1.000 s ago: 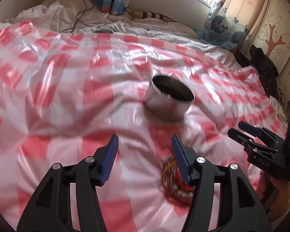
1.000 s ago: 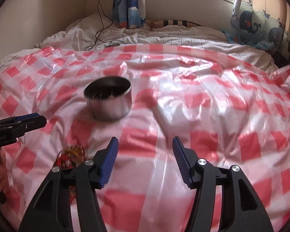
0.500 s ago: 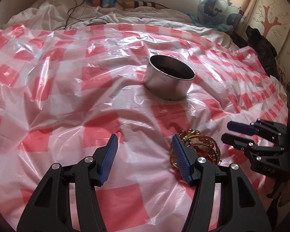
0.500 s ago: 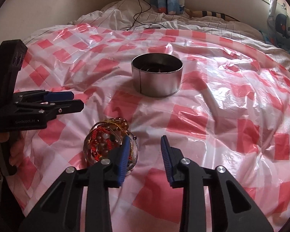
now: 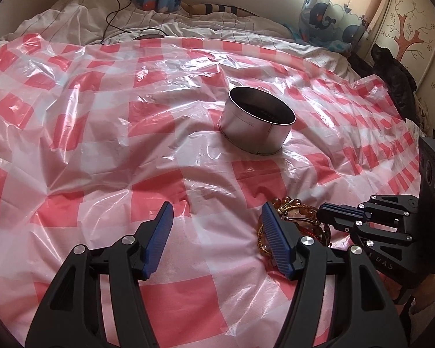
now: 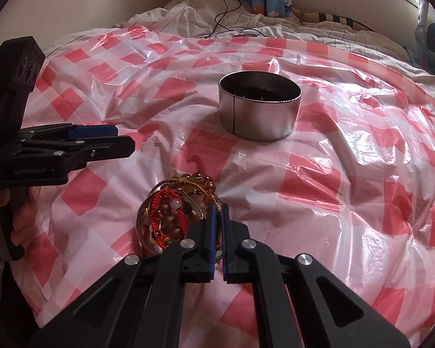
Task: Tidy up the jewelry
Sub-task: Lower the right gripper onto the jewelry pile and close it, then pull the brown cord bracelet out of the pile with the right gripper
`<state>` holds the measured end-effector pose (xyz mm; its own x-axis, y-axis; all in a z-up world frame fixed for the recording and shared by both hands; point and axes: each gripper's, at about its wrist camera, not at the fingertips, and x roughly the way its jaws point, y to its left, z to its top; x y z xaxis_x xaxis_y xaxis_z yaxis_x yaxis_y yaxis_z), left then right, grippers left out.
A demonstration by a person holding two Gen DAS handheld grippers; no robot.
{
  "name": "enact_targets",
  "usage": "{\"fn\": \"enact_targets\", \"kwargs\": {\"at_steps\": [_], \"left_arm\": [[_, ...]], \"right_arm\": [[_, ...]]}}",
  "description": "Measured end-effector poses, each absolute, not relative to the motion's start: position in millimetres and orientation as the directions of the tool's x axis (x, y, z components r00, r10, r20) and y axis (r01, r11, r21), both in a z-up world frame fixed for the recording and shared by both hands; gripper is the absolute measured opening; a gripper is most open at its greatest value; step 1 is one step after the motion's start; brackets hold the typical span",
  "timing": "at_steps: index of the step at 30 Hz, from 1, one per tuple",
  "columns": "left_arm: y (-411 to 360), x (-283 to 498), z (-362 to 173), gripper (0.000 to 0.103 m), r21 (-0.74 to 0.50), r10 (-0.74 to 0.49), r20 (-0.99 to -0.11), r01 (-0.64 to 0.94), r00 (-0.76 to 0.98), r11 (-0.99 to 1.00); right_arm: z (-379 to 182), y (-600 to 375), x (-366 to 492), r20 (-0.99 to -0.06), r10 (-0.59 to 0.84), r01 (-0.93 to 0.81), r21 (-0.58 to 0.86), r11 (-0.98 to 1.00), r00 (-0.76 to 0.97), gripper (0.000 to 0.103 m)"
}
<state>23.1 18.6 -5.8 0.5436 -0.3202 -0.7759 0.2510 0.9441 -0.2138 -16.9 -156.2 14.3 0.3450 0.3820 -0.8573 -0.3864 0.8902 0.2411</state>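
Several bracelets [image 6: 174, 211] lie tangled in one heap low and left of centre in the right wrist view: amber beads at the top, red woven cord and pale beads in the middle, a thin metal bangle round the outside. As a pile it reads roughly round, so it has no clear long axis; the rings lie flat on the checked plastic sheet [image 6: 348, 174], their openings facing up. The right gripper [image 6: 216, 207] has its blue pads nearly pressed together at the heap's right edge, apparently pinching part of it, though exactly which strand sits between them is hidden. By my reading the step in hand is the pick-up. Next should come a lift, then a carry up-frame to the open metal tin [image 6: 259, 107], which stands well apart from the heap, above centre; other strands may snag and come along. From the left wrist view the same heap [image 5: 301, 211] shows lower right, behind one finger of the left gripper [image 5: 216, 217], whose fingers are spread wide and hold nothing
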Motion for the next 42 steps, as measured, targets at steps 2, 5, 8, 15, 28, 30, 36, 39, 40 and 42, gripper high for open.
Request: {"fn": "enact_targets", "kwargs": {"at_steps": [2,5,8,15,28,30,36,39,40,42], "left_arm": [[20.5,23.6,-5.9,0.060,-0.218,-0.320,-0.776,0.244,0.543,0.945],[23.9,25.0,-6.5,0.060,-0.237,-0.332,-0.776,0.240,0.537,0.942],[25.3,25.9,-7.3,0.060,-0.249,-0.344,-0.778,0.245,0.525,0.937],[21.7,26.8,-12.7,0.060,-0.251,-0.352,-0.792,0.261,0.499,0.932],[-9.6,10.9,-10.2,0.060,-0.268,-0.465,-0.777,0.446,0.425,0.854],[-24.1,3.6,-13.6,0.060,-0.230,-0.460,-0.794,0.504,0.398,0.833],[-33.7,-8.2,-14.0,0.036,-0.219,-0.478,-0.803,0.570,0.355,0.792],[-36.3,-9.8,-19.9,0.028,-0.192,-0.450,-0.826,0.580,0.340,0.791],[-37.7,-9.9,-22.5,0.028,-0.184,-0.439,-0.833,0.580,0.337,0.794],[-39.8,-9.0,-25.2,0.028,-0.170,-0.425,-0.839,0.577,0.341,0.799]], "right_arm": [[20.5,-157.5,-18.3,-0.843,0.400,-0.392,0.253,0.884,0.359,0.003],[30.4,-167.7,-17.4,-0.808,0.456,-0.380,0.316,0.869,0.373,0.003],[42.4,-180.0,-17.2,-0.752,0.527,-0.373,0.392,0.841,0.397,0.003],[77.4,-201.8,-18.3,-0.539,0.711,-0.421,0.573,0.703,0.453,0.003],[72.8,-234.1,-5.1,-0.536,0.661,-0.293,0.616,0.731,0.525,0.004],[71.2,-234.4,-4.0,-0.539,0.657,-0.289,0.614,0.735,0.527,0.004],[66.6,-236.5,-2.9,-0.551,0.647,-0.275,0.609,0.744,0.528,0.004],[66.4,-237.0,-2.7,-0.553,0.645,-0.273,0.609,0.745,0.528,0.004],[66.5,-236.8,-2.7,-0.552,0.646,-0.273,0.611,0.744,0.527,0.004],[66.3,-236.4,-2.6,-0.555,0.644,-0.272,0.607,0.746,0.527,0.004]]}}
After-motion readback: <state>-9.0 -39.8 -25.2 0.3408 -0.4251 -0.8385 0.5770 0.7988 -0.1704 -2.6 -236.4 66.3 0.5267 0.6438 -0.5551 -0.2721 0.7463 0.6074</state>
